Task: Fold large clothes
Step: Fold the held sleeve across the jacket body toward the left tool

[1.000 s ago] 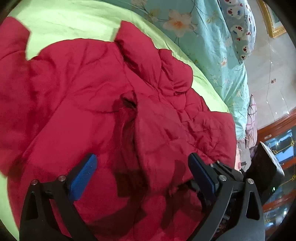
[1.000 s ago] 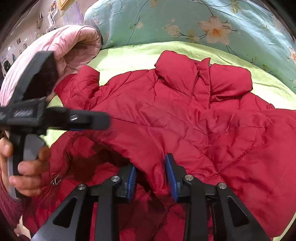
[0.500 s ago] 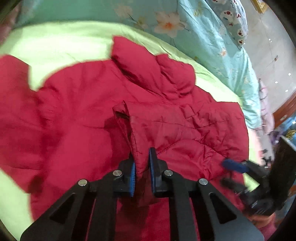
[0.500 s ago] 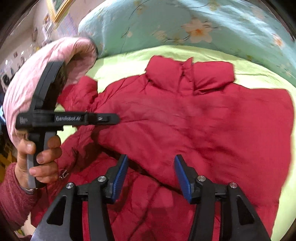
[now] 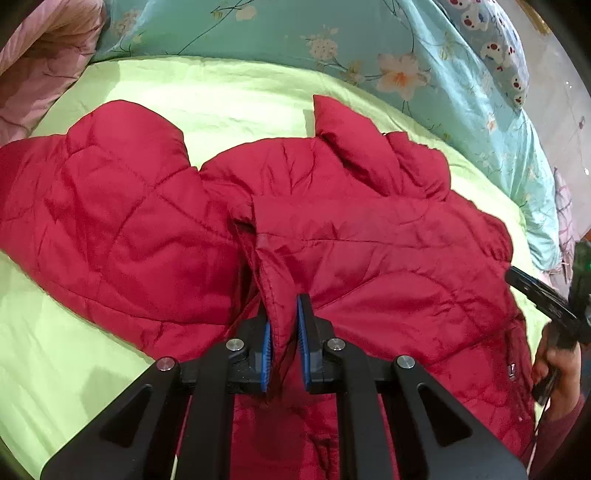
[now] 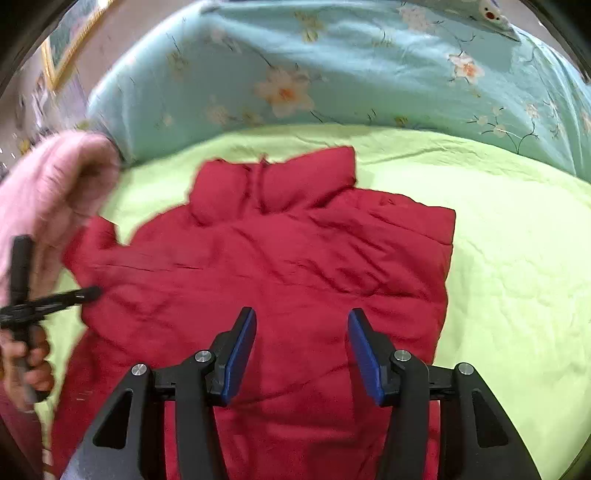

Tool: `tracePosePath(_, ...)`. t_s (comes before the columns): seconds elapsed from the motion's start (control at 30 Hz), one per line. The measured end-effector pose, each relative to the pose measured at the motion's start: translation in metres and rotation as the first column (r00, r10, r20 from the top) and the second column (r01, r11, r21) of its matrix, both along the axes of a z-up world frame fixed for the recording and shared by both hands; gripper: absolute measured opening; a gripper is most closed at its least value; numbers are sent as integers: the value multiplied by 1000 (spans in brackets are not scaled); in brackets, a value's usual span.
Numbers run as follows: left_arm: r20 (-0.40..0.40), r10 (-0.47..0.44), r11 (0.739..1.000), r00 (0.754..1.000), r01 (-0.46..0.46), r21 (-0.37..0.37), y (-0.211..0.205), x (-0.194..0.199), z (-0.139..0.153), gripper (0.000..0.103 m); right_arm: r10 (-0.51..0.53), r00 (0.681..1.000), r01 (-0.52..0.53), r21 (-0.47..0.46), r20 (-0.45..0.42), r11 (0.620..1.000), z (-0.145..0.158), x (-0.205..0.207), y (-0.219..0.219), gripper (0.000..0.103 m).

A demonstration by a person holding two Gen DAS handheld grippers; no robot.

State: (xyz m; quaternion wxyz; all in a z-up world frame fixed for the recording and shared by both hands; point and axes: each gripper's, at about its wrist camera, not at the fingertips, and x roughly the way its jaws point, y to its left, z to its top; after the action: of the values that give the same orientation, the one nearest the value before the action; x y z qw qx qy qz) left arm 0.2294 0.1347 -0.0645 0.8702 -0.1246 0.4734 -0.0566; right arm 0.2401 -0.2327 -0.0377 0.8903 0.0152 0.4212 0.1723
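A red quilted jacket [image 5: 369,266] lies spread on the green sheet, collar toward the far side. My left gripper [image 5: 282,302] is shut on a raised fold of the jacket's front edge, which stands up between its blue pads. In the right wrist view the same jacket [image 6: 295,251] lies flat below my right gripper [image 6: 302,314]. That gripper is open and hovers over the lower body of the jacket with nothing pinched between its pads. A hand [image 6: 29,354] holding the left tool shows blurred at the left edge.
The green bed sheet [image 6: 498,258] extends to the right of the jacket. A teal floral duvet [image 5: 295,29] is bunched along the far side, and a pink quilt [image 6: 55,184] sits at the far left. A hand [image 5: 557,369] appears at the right edge.
My left gripper went from wide open to shut on the jacket's front edge and drew it up. My right gripper let go of its fold, opened and swung away across the jacket.
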Motion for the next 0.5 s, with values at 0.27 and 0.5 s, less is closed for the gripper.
tracePosePath(0.27,2,-10,990,1000,9,141,-16,16,-16,13,-55,995,51,-49,-88,997,-48,36,-9,50)
tracePosePath(0.5,18,-16,971,1000,11,241,-27,14,-25,18,-58,996,54,-62,-72,997,-61,38,-5,51)
